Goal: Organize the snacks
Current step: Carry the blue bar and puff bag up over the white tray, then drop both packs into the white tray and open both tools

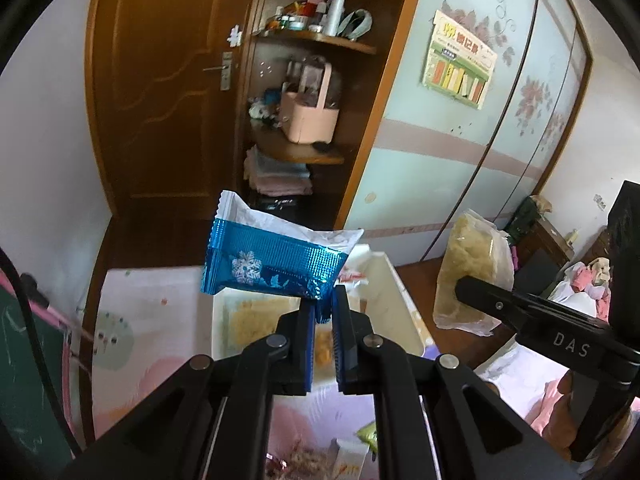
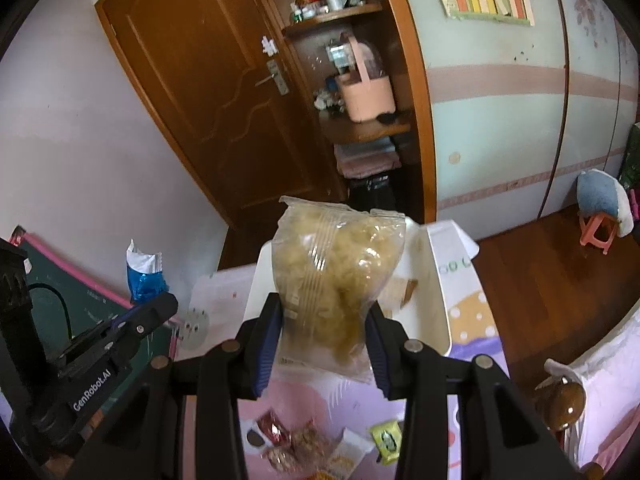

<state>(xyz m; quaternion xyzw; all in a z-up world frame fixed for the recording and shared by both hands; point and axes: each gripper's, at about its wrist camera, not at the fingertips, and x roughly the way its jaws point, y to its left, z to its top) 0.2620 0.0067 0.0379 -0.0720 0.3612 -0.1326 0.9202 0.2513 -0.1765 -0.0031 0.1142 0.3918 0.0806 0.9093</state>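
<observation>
Simultaneously, both grippers are carrying snacks above a white storage box (image 1: 400, 280) on a pastel play mat (image 1: 156, 308). The left gripper (image 1: 323, 316) is pinching the lower corner of a blue-and-white foil packet (image 1: 272, 264), its jaws nearly together. The right gripper (image 2: 324, 344) is squeezing a clear bag of pale yellow snacks (image 2: 332, 272) between wider-set jaws. More wrapped snacks (image 2: 304, 444) are lying on the mat below.
</observation>
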